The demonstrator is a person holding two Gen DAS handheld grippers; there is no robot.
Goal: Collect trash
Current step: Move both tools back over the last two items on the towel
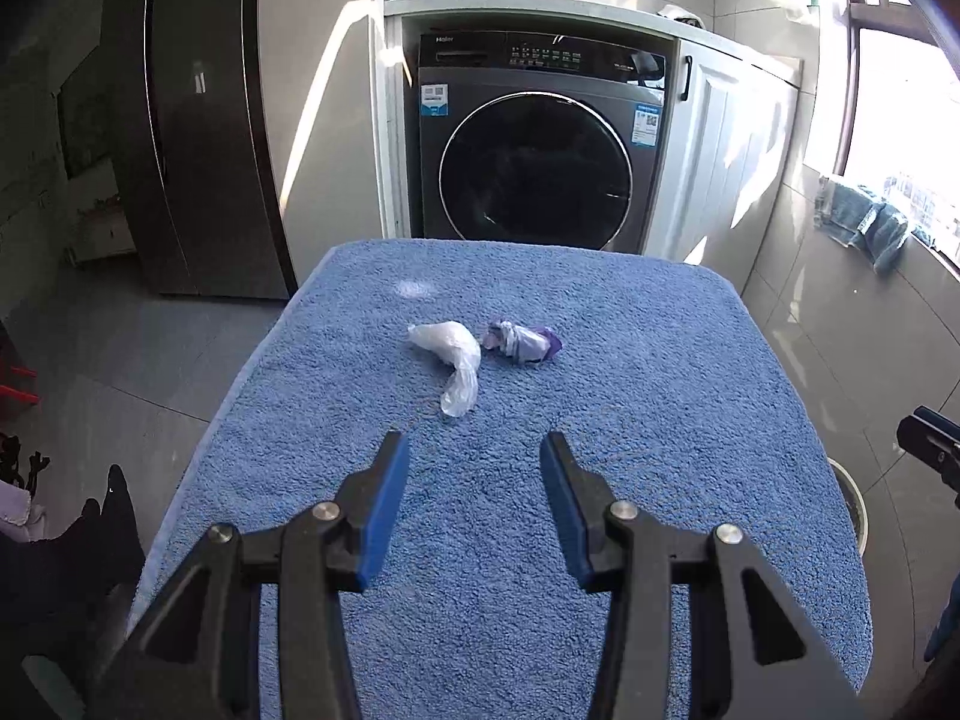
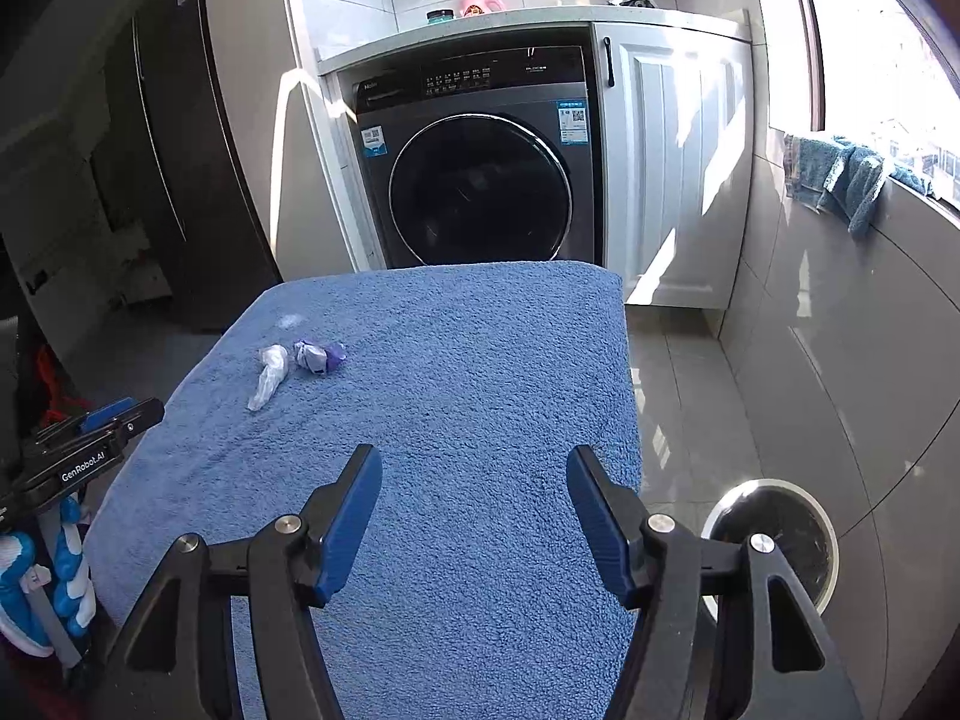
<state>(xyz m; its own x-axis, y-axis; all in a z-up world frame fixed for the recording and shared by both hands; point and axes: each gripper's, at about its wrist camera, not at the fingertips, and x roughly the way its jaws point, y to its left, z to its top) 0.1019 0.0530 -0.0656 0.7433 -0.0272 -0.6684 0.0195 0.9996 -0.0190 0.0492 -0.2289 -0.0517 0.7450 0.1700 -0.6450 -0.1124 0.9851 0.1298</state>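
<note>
A crumpled clear plastic wrapper and a purple crumpled wrapper lie side by side on a blue towel that covers a table. My left gripper is open and empty, hovering just short of the clear wrapper. In the right wrist view both wrappers lie at the far left, the clear one and the purple one. My right gripper is open and empty over the towel's right part. A round bin stands on the floor to the right.
A dark front-loading washing machine stands behind the table, with a white cabinet beside it. A dark fridge is at the left. Blue cloths hang on the window sill at the right. Tiled floor surrounds the table.
</note>
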